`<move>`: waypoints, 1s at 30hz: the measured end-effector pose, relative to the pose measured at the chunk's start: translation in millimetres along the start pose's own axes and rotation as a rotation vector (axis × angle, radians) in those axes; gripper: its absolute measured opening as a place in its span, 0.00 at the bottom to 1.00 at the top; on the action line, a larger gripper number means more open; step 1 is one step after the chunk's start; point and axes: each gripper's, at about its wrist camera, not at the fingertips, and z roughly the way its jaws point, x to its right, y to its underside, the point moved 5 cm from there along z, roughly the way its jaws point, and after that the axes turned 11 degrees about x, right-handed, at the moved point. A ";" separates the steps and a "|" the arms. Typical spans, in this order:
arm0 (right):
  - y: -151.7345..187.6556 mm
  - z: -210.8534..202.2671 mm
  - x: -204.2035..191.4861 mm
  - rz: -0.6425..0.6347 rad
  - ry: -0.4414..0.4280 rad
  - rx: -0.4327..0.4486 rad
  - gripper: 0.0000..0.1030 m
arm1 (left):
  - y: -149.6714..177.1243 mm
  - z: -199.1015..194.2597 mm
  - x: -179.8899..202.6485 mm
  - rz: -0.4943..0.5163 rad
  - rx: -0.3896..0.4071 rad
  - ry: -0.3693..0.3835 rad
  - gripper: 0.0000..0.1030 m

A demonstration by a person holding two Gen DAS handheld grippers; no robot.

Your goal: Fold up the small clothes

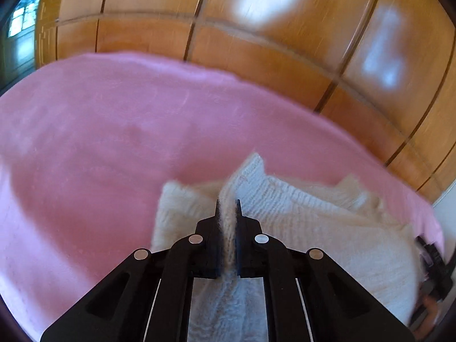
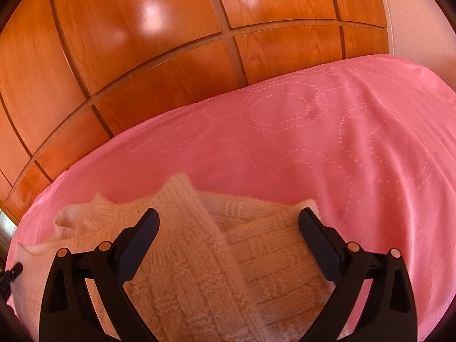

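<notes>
A small cream knitted sweater [image 1: 313, 222] lies on a pink bedspread [image 1: 99, 131]. My left gripper [image 1: 228, 206] is shut on a fold of the sweater, which rises between its two fingers. In the right wrist view the sweater [image 2: 199, 256] lies partly folded, with a sleeve crossing its body. My right gripper [image 2: 228, 216] is open and empty, its fingers spread wide just above the sweater. The right gripper's black frame [image 1: 433, 268] shows at the right edge of the left wrist view.
The pink bedspread [image 2: 327, 142] has a pattern of dotted circles. A glossy wooden panelled wardrobe [image 2: 142, 42] stands close behind the bed. A window [image 1: 20, 28] shows at the far left. A white wall [image 2: 413, 14] is at the upper right.
</notes>
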 end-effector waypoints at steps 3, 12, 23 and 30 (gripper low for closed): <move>0.1 0.9 -1.5 -0.001 0.000 -0.007 0.95 | 8.7 9.1 -0.8 0.024 0.006 0.024 0.06; -10.8 -44.2 -30.3 -0.058 -0.106 0.061 0.84 | -14.0 -42.4 41.4 0.094 0.097 0.144 0.48; 39.6 -29.2 -104.5 -0.364 -0.185 -0.170 0.24 | 40.7 2.4 116.9 0.370 -0.067 0.194 0.06; 24.9 -4.8 -92.8 -0.284 -0.170 -0.172 0.05 | 18.7 17.4 124.1 0.330 -0.047 0.176 0.04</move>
